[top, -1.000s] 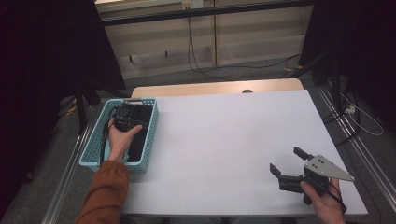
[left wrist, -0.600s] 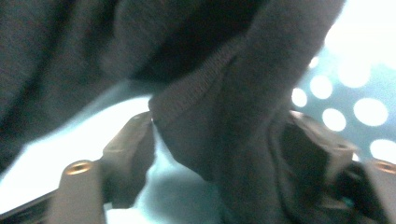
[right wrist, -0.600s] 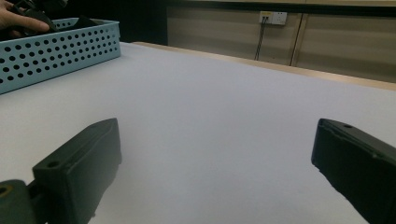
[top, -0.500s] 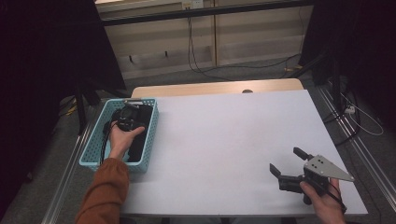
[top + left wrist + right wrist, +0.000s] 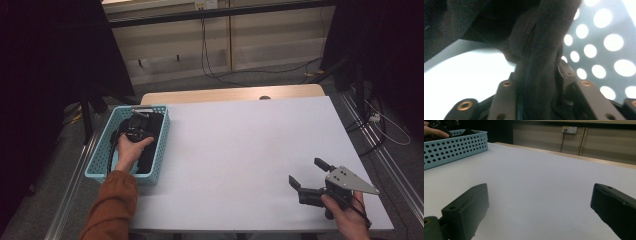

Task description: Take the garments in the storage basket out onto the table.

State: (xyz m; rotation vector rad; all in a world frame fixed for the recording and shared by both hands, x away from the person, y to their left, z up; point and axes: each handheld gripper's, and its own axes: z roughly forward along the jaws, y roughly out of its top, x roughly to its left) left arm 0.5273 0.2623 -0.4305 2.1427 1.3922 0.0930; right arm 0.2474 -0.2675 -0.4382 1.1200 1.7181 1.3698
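Since my left gripper point(image 5: 134, 131) already pinches the black cloth point(image 5: 536, 57) inside the blue basket point(image 5: 97, 160) at the table's left edge, it does the lifting; my right gripper point(image 5: 309, 176) hangs spread, well apart

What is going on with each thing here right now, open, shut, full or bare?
Left tool: down in the basket, jaws shut on black fabric.
Right tool: jaws wide open, holding nothing, near the table's front right corner.
Black fabric: bunched, pinched between the left tool's jaws.
Blue basket: holds the fabric.
White table: bare in the middle.
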